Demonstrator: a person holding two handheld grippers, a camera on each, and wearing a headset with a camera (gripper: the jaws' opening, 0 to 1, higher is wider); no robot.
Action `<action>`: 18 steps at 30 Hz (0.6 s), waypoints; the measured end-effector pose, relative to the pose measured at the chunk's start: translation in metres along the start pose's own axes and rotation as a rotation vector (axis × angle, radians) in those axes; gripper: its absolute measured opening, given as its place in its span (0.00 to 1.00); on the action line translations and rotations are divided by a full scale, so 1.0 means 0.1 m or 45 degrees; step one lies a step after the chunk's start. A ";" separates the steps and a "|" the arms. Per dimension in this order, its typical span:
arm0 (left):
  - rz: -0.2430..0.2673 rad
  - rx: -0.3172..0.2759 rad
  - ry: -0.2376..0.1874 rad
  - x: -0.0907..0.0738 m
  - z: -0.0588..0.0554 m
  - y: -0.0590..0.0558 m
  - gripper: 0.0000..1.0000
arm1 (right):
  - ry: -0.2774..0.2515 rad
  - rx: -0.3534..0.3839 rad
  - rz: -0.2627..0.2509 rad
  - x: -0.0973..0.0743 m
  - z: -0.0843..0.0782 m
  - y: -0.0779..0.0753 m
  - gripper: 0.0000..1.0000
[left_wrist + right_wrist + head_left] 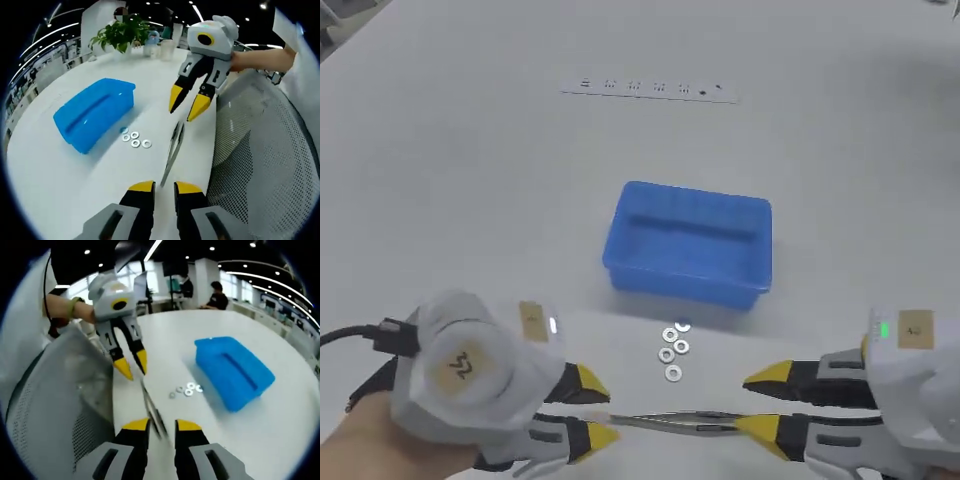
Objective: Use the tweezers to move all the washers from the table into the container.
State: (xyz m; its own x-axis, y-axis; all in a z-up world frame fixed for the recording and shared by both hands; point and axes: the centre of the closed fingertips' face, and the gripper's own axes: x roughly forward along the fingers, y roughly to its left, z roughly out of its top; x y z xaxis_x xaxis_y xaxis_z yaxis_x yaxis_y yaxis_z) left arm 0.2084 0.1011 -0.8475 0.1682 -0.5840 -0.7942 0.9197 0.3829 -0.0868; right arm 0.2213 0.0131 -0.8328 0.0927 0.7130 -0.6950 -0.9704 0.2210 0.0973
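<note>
On the table (470,200), between our left hand-held gripper (608,413) and right hand-held gripper (745,403), both spread and empty: tweezers (685,420), not yet lifted; washers (673,350) near the container (680,278); next, we judge, pinching the tweezers.

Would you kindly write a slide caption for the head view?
Left gripper and right gripper, both open, flank the tweezers on the table; washers lie beside the blue container.

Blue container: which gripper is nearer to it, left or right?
Right, slightly, judging by the head view. The right gripper is in front of the near right corner of the container; the left gripper is in front of its near left corner, a little further off.
</note>
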 end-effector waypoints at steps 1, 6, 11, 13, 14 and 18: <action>-0.003 0.000 -0.010 0.01 0.02 0.00 0.09 | 0.017 -0.016 0.002 0.01 -0.02 0.00 0.16; 0.015 0.041 0.017 0.07 0.02 0.05 0.07 | 0.117 -0.120 0.022 0.09 -0.12 0.02 0.15; -0.003 0.090 0.011 0.12 0.04 0.04 0.00 | 0.140 -0.150 0.042 0.13 -0.14 0.02 0.14; -0.012 0.094 0.022 0.15 0.02 0.04 0.00 | 0.144 -0.158 0.048 0.15 -0.15 0.02 0.13; -0.021 0.094 0.015 0.15 0.04 0.04 0.00 | 0.147 -0.164 0.049 0.16 -0.15 0.02 0.13; -0.039 0.124 -0.009 0.09 0.10 0.00 0.00 | 0.148 -0.193 0.052 0.17 -0.16 0.01 0.10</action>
State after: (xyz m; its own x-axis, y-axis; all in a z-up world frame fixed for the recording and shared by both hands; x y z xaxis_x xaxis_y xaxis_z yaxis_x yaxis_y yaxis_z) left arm 0.2136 0.0886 -0.8481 0.1414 -0.5994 -0.7879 0.9546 0.2933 -0.0518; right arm 0.2187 0.0149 -0.8556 0.0349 0.6358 -0.7711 -0.9961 0.0844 0.0245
